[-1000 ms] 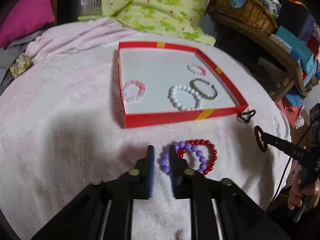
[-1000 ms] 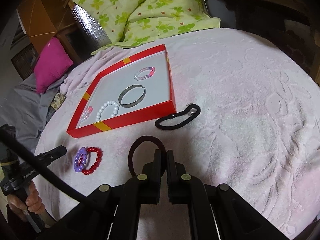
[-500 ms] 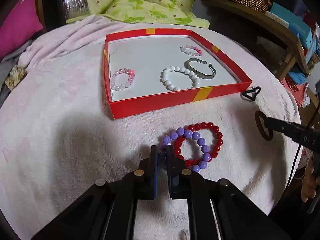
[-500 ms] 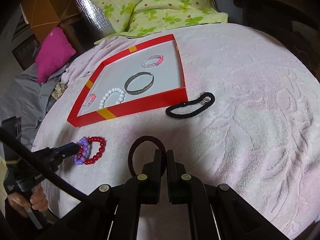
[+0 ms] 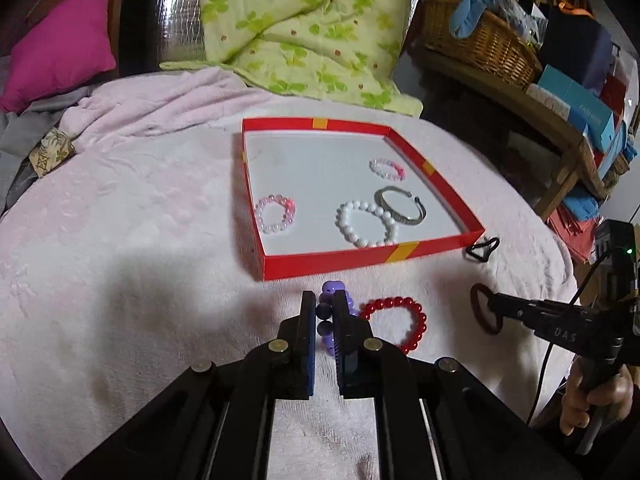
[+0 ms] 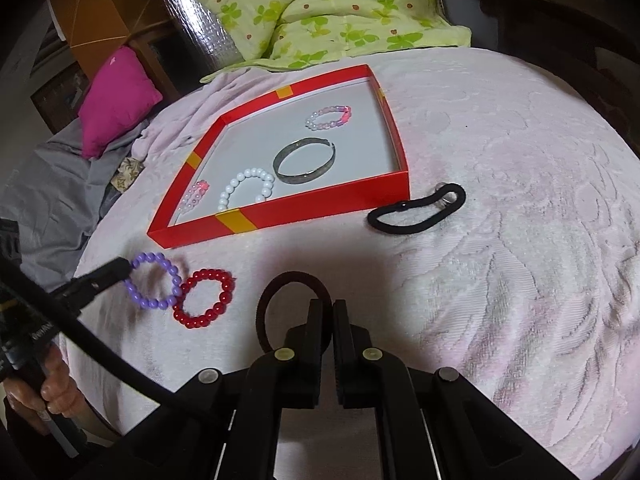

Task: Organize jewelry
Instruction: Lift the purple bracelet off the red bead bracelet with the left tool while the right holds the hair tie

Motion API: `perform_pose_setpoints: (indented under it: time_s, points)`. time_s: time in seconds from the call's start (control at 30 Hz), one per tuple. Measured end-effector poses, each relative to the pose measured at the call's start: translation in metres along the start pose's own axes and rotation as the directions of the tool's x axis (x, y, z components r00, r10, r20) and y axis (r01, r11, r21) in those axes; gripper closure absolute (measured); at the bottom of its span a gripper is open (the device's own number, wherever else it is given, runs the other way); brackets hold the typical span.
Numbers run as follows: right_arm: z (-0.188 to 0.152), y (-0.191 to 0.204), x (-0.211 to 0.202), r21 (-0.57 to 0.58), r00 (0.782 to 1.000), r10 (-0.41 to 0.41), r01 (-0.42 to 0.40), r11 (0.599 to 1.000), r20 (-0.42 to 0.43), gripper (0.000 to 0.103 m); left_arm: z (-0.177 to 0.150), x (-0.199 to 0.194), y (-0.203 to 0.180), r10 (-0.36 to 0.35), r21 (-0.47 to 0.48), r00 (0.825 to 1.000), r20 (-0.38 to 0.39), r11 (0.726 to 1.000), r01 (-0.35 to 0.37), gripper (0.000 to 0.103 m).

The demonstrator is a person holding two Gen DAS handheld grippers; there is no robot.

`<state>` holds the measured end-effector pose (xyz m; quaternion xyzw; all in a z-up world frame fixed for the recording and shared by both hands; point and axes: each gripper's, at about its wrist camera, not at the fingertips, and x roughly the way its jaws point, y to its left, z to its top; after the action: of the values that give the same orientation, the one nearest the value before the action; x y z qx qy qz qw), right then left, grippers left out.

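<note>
My left gripper (image 5: 324,294) is shut on a purple bead bracelet (image 5: 330,286) and holds it just above the pink blanket; the right wrist view shows the purple bracelet (image 6: 156,280) hanging from the left gripper (image 6: 123,267). A red bead bracelet (image 5: 400,326) lies on the blanket beside it, and the two look apart. My right gripper (image 6: 330,303) is shut on a dark maroon hair tie (image 6: 280,292). The red tray (image 5: 360,258) ahead holds a pink bracelet (image 5: 276,214), a white bead bracelet (image 5: 366,222), a metal bangle (image 5: 400,210) and a pink-white bracelet (image 5: 387,169).
A black hair tie (image 6: 416,210) lies on the blanket by the tray's near right corner. A green floral quilt (image 5: 304,32) and a magenta pillow (image 5: 60,48) lie behind. A wicker basket (image 5: 480,44) and boxes stand on a shelf at the right.
The left gripper's jaws closed on the purple bracelet, then lifted it and drew it off the red bracelet it overlapped. The right gripper still holds the maroon hair tie.
</note>
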<state>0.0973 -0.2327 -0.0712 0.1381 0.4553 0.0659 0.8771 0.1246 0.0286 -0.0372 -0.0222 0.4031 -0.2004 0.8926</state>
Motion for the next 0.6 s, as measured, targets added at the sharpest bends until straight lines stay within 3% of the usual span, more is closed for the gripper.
perform_pose_setpoints:
  time_s: [0.6]
  points:
    - [0.025,0.006,-0.019,0.047,0.992,0.053,-0.059,0.997,0.118,0.098,0.021,-0.018,-0.016,-0.031,0.006,0.994,0.109,1.000,0.030,0.095]
